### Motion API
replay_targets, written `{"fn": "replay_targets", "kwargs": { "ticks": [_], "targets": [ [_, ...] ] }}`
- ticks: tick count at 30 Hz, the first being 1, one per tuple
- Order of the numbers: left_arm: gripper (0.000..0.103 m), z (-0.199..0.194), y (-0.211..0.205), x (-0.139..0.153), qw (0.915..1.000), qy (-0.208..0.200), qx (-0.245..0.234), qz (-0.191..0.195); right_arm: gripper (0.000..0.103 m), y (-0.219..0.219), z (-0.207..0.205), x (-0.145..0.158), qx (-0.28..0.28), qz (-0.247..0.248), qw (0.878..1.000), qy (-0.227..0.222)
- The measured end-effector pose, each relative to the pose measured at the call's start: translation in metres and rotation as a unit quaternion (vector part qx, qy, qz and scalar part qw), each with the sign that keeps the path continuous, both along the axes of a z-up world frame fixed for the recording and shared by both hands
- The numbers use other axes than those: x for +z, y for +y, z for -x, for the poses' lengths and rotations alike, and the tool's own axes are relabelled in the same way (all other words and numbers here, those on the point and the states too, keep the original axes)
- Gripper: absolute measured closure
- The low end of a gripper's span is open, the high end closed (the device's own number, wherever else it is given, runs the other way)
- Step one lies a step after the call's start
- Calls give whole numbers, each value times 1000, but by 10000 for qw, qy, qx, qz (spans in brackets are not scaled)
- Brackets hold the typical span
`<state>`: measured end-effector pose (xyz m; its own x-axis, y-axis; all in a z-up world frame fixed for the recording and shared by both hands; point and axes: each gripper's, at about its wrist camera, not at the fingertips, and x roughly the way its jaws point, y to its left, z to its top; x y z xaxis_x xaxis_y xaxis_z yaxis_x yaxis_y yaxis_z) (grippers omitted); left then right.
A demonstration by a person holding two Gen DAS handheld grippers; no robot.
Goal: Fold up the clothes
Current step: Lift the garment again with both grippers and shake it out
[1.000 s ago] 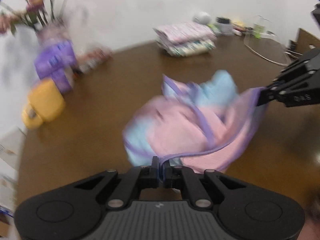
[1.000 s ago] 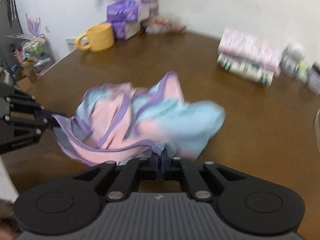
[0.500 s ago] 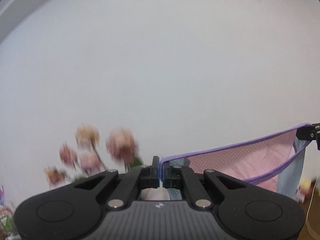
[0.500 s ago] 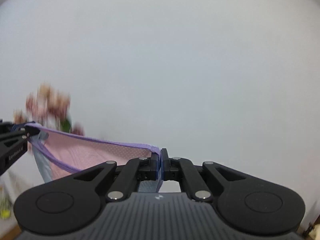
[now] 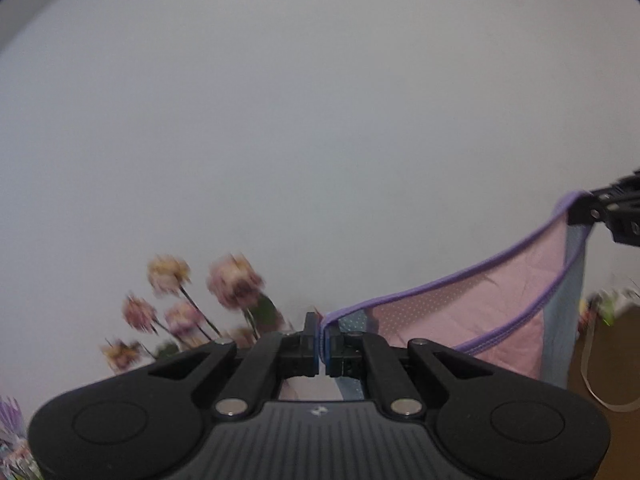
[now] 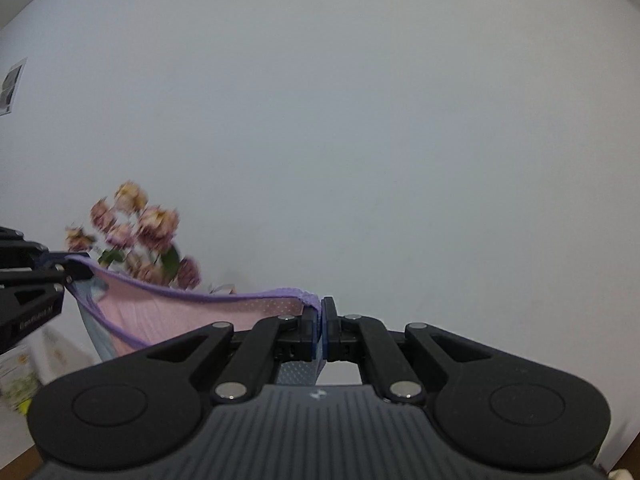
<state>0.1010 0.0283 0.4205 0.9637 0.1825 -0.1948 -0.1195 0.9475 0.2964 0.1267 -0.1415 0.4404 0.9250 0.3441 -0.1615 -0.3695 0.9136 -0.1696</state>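
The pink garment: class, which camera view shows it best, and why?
The left wrist view: the pink garment spans more of the picture, with both panels visible. The right wrist view shows a smaller stretch, partly hidden behind the right gripper.

Both views are evenly and softly lit, with the pale wall (image 5: 320,120) greying toward the frame edges and no hard shadows or glare on it. The flowers (image 5: 236,284) at lower left are smeared by motion blur in both views, while the black gripper bodies along the bottom stay sharp. Fisheye distortion curves the scene, and dark vignetting clips the upper corners.
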Motion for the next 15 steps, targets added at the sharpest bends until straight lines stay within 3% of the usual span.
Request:
{"fn": "replay_targets", "kwargs": {
  "ticks": [3, 8, 12, 15],
  "targets": [
    [101, -9, 3, -11, 9991, 426, -65, -61, 101, 4, -10, -3, 48, 146, 9995, 286],
    [101, -47, 5, -46, 9945, 1009, 78, -279, 101, 27, -46, -37, -44, 425, 9959, 803],
    [101, -97, 13, -69, 9924, 1142, 355, -300, 101, 48, -90, -71, -201, 582, 9933, 981],
    [102, -125, 20, -65, 9936, 949, 547, -256, 101, 60, -119, -83, -282, 558, 9929, 1010]
  ]
}}
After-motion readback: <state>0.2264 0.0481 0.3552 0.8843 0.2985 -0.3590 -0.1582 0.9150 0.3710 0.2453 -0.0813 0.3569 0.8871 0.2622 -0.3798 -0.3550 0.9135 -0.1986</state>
